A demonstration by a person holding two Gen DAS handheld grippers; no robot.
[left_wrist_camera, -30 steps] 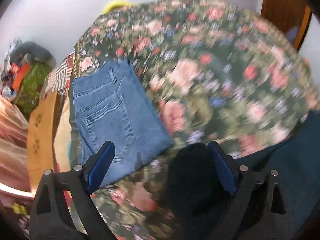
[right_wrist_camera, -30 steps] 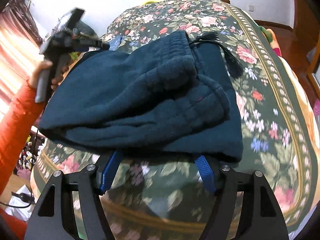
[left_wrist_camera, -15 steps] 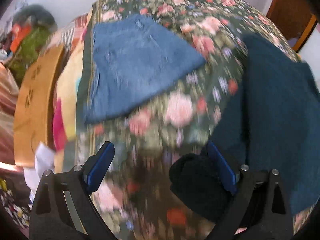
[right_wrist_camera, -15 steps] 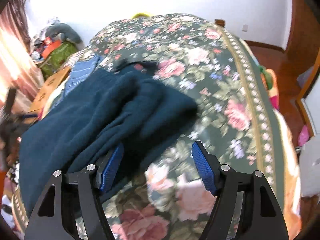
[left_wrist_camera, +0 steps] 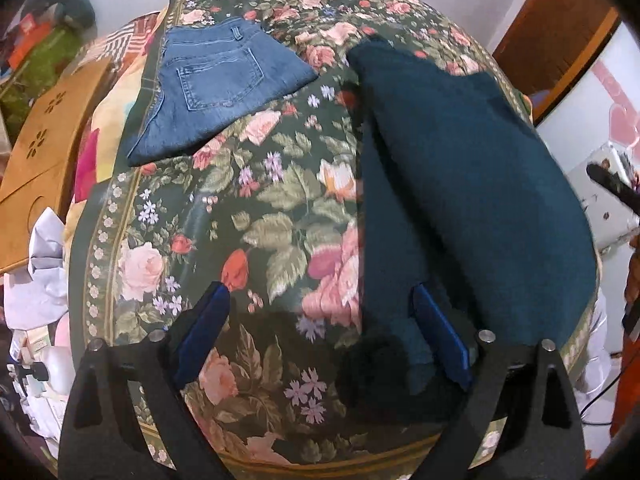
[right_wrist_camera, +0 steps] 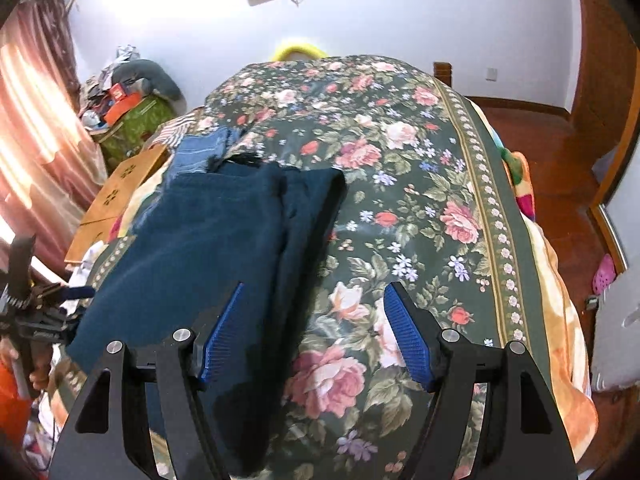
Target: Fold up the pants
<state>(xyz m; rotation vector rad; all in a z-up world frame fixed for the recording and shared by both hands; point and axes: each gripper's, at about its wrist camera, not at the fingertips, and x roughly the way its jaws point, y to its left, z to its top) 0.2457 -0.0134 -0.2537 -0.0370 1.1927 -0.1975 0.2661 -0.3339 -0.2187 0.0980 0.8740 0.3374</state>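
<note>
Writing: none legible on teal pants [left_wrist_camera: 472, 184] or jeans [left_wrist_camera: 224, 80].

The fleece pants [right_wrist_camera: 208, 248] lie folded lengthwise on the bedspread [right_wrist_camera: 420, 184], toward its left side and near the foot edge. Beyond them, nearer the left border, the folded jeans [left_wrist_camera: 216, 84] rest on the same bedspread, apart from the pants. A wooden board [left_wrist_camera: 44, 152] stands off the bed's left side, with a cluttered heap [right_wrist_camera: 128, 96], perhaps bags, behind it by the wall.
</note>
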